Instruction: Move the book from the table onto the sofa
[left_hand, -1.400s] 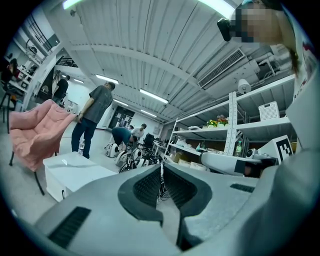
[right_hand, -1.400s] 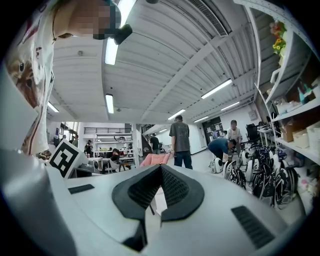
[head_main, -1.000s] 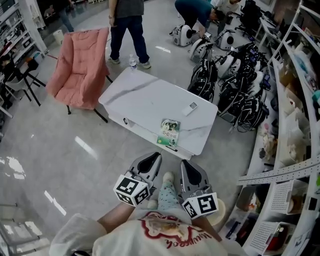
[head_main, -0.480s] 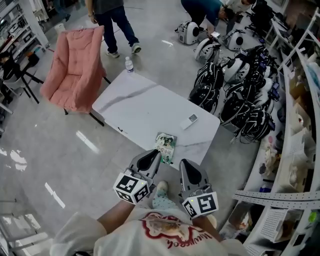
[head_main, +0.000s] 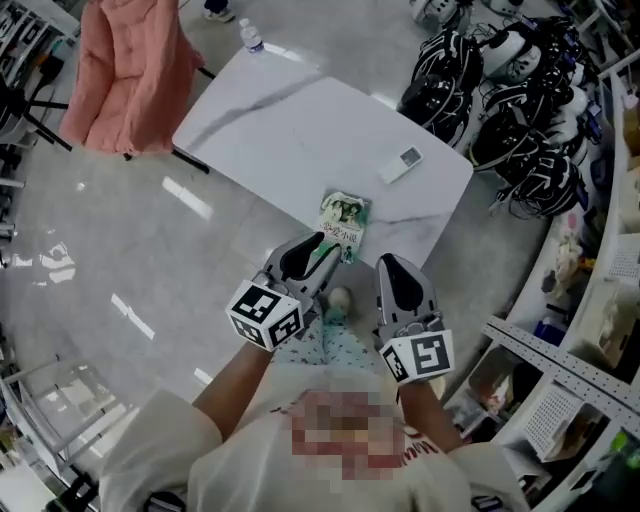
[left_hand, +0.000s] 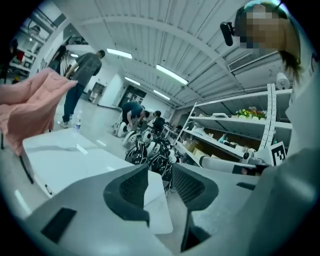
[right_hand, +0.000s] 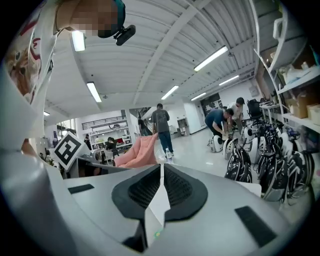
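Two grippers are showing low in the head view, side by side over the person's lap. The left gripper (head_main: 303, 260) is pointing toward 1 o'clock, its tip reaching just short of the book (head_main: 345, 218). The book is lying on the near edge of the white table (head_main: 300, 130), and a remote (head_main: 403, 166) is lying at the book's 1 o'clock, apart from it. The right gripper (head_main: 400, 285) is sitting at the book's 5 o'clock, off the table. The pink sofa (head_main: 125, 65) is standing at the table's 10 o'clock, well apart from the book.

In the left gripper view, the left gripper (left_hand: 159, 186) is opening its jaws, and nothing is sitting between them; only the table's (left_hand: 75, 160) corner is showing through the gap. The sofa (left_hand: 30, 105) is showing at 9 o'clock.

In the right gripper view, the right gripper (right_hand: 161, 187) is holding its jaws together, empty. The sofa (right_hand: 141, 150) is standing at 12 o'clock beyond them.
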